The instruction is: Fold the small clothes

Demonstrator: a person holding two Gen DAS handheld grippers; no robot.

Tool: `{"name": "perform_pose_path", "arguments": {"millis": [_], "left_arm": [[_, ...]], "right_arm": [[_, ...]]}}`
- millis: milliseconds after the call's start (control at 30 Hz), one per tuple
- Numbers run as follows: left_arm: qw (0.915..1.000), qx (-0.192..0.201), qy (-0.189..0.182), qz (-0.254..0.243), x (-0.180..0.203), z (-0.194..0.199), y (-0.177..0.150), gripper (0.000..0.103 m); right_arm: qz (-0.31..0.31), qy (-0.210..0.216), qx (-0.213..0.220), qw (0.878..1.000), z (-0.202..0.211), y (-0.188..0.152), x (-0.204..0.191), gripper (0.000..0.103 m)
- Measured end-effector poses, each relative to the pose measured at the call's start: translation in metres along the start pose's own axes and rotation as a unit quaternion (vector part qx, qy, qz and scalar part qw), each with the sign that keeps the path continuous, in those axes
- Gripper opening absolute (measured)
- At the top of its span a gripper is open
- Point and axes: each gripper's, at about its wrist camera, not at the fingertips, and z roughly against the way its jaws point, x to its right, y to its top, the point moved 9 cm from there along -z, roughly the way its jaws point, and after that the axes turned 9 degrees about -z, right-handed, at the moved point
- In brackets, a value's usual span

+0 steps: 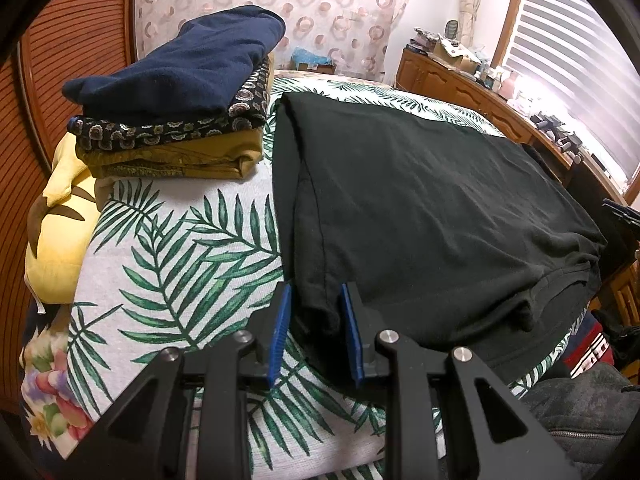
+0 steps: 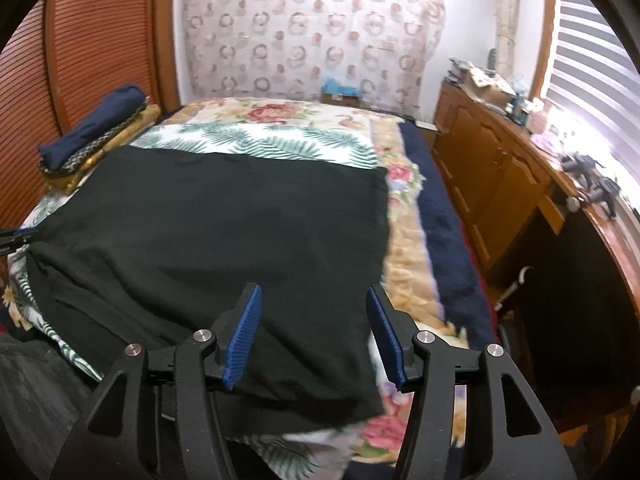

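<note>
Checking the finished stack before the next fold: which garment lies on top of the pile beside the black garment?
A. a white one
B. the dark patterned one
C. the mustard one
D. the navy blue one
D: the navy blue garment tops the pile, with the dark patterned one under it and the mustard one lowest.
</note>
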Motion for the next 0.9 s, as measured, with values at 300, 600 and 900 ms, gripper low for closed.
{"name": "perform_pose_path", "arguments": {"millis": [300, 600, 900], "left_arm": [[1.0000, 0.000, -0.002, 0.003, 0.001, -0.002, -0.003, 0.024], [1.0000, 0.001, -0.002, 0.004, 0.001, -0.002, -0.003, 0.024], [1.0000, 0.002, -0.002, 0.005, 0.001, -0.002, -0.003, 0.024]], "right_arm": [[0.022, 0.056, -0.027, 0.998, -0.049, -0.011, -0.058, 0.056], [0.015, 0.072, -0.031, 0.997, -0.074, -0.016, -0.077, 0.056], [0.010, 0.063, -0.029, 0.998, -0.086, -0.023, -0.072, 0.056]]}}
